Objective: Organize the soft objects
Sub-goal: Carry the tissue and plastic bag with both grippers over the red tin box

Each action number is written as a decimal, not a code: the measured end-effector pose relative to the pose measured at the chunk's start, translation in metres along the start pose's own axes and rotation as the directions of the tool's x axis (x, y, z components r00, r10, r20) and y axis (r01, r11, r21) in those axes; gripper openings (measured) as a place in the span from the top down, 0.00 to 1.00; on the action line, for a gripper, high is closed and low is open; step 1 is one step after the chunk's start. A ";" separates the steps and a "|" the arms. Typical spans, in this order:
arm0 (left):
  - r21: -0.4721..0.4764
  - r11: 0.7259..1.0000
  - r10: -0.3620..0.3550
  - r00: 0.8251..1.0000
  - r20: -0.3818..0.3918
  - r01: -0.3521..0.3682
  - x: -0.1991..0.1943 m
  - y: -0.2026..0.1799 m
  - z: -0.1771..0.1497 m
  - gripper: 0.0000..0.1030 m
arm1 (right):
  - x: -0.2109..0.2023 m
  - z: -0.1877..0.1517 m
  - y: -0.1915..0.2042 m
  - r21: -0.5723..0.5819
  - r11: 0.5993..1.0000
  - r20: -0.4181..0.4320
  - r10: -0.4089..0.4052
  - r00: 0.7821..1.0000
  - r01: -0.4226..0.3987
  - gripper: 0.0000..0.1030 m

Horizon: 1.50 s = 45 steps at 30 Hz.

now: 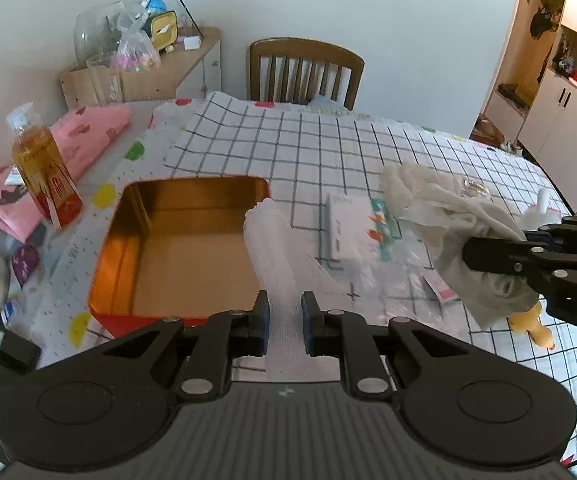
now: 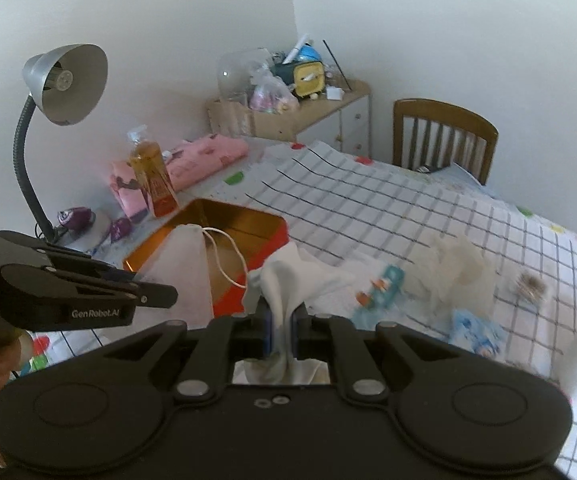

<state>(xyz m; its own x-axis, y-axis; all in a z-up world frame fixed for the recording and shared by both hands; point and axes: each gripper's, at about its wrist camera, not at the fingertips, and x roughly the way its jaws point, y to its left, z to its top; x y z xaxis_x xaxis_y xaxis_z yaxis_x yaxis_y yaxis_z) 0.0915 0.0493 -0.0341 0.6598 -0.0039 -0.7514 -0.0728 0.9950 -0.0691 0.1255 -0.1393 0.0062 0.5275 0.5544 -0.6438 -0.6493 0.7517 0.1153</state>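
Left gripper (image 1: pixel 284 320) clamps a white mesh bag (image 1: pixel 268 240) over the open tin (image 1: pixel 128 216), lower centre; right gripper (image 2: pixel 282 330) pinches a white cloth (image 2: pixel 288 276), centre frame.

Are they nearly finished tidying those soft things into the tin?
Barely begun, it seems: the orange tin looks empty. In hand: the left gripper pinches a white mesh pouch, the right gripper a pale cloth. Left over: another crumpled cloth on the checked tablecloth.
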 end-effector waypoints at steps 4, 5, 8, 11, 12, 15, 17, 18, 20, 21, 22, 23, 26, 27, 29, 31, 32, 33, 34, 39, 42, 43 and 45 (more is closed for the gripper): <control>0.012 1.000 0.007 1.000 0.016 -0.007 0.000 0.023 0.013 0.85 | 0.015 0.018 0.016 -0.014 1.000 0.007 0.009 1.000 -0.009 0.91; 0.016 1.000 0.008 1.000 0.019 -0.008 0.000 0.028 0.017 0.85 | 0.018 0.022 0.019 -0.019 1.000 0.009 0.010 1.000 -0.010 0.91; 0.033 0.999 0.016 1.000 0.024 -0.017 0.002 0.044 0.025 0.84 | 0.027 0.032 0.029 -0.023 1.000 0.013 0.018 1.000 -0.017 0.91; 0.049 0.999 0.021 0.999 0.024 -0.022 0.006 0.057 0.033 0.84 | 0.040 0.043 0.040 -0.036 0.999 0.015 0.017 1.000 -0.016 0.91; 0.056 0.998 0.025 0.999 0.024 -0.026 0.008 0.061 0.036 0.84 | 0.046 0.046 0.044 -0.040 0.999 0.012 0.018 1.000 -0.018 0.91; 0.073 0.997 0.027 0.999 0.021 -0.028 0.014 0.072 0.042 0.84 | 0.061 0.054 0.051 -0.041 0.999 -0.001 0.023 1.000 -0.023 0.91; 0.085 0.996 0.029 0.999 0.018 -0.030 0.019 0.078 0.046 0.84 | 0.072 0.059 0.055 -0.044 0.999 -0.009 0.022 1.000 -0.022 0.91; 0.092 0.995 0.029 0.999 0.015 -0.030 0.022 0.081 0.048 0.84 | 0.078 0.061 0.057 -0.042 0.999 -0.015 0.023 1.000 -0.023 0.91; 0.102 0.994 0.031 1.000 0.007 -0.031 0.029 0.088 0.052 0.84 | 0.090 0.065 0.060 -0.041 0.999 -0.022 0.022 1.000 -0.023 0.91; 0.108 0.994 0.031 1.000 0.000 -0.031 0.034 0.091 0.054 0.84 | 0.096 0.066 0.061 -0.041 0.999 -0.024 0.018 1.000 -0.019 0.91; 0.114 0.993 0.034 0.999 -0.006 -0.033 0.037 0.093 0.055 0.84 | 0.103 0.068 0.063 -0.038 0.999 -0.029 0.018 0.999 -0.019 0.91; 0.124 0.992 0.036 0.999 -0.012 -0.035 0.041 0.095 0.057 0.84 | 0.110 0.070 0.063 -0.037 0.999 -0.037 0.022 0.999 -0.023 0.91; 0.158 0.987 0.040 0.999 -0.030 -0.035 0.056 0.100 0.060 0.84 | 0.130 0.073 0.066 -0.035 0.999 -0.047 0.012 0.999 -0.014 0.90; 0.164 0.986 0.042 0.998 -0.037 -0.035 0.061 0.103 0.061 0.84 | 0.138 0.074 0.066 -0.029 0.999 -0.055 0.011 0.998 -0.013 0.90; 0.166 0.986 0.044 0.997 -0.063 -0.033 0.074 0.108 0.062 0.84 | 0.150 0.074 0.066 -0.013 1.000 -0.070 0.014 0.997 -0.015 0.90; 0.179 0.983 0.042 0.996 -0.081 -0.027 0.086 0.110 0.060 0.85 | 0.163 0.071 0.066 -0.007 1.000 -0.089 0.014 0.996 -0.015 0.90; 0.188 0.982 0.042 0.995 -0.088 -0.025 0.092 0.110 0.060 0.85 | 0.169 0.071 0.066 -0.005 1.000 -0.100 0.011 0.995 -0.012 0.89; 0.195 0.981 0.045 0.994 -0.099 -0.025 0.098 0.111 0.059 0.84 | 0.175 0.069 0.066 -0.003 1.000 -0.111 0.009 0.994 -0.009 0.89; 0.199 0.980 0.043 0.993 -0.113 -0.019 0.104 0.112 0.058 0.84 | 0.180 0.068 0.065 -0.001 1.000 -0.118 0.008 0.993 -0.008 0.88; 0.200 0.980 0.021 0.987 -0.159 0.011 0.125 0.114 0.055 0.85 | 0.198 0.058 0.064 -0.014 1.000 -0.159 -0.003 0.987 0.000 0.85; 0.199 0.980 0.026 0.982 -0.185 0.011 0.135 0.117 0.053 0.85 | 0.206 0.052 0.068 -0.053 0.999 -0.180 -0.017 0.983 0.007 0.85; 0.198 0.980 0.026 0.981 -0.192 0.013 0.137 0.119 0.053 0.84 | 0.208 0.050 0.069 -0.059 0.998 -0.189 -0.016 0.982 0.005 0.84; 0.196 0.980 0.020 0.977 -0.210 0.022 0.142 0.121 0.051 0.84 | 0.213 0.047 0.072 -0.071 0.997 -0.205 -0.021 0.979 0.007 0.84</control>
<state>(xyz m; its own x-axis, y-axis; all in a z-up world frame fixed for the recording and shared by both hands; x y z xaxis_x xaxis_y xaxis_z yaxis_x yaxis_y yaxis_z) 0.2151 0.1742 -0.1156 0.4860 -0.0047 -0.8739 0.0896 0.9950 0.0444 0.2170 0.0494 -0.0873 0.4177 0.4533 -0.7874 -0.6832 0.7281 0.0567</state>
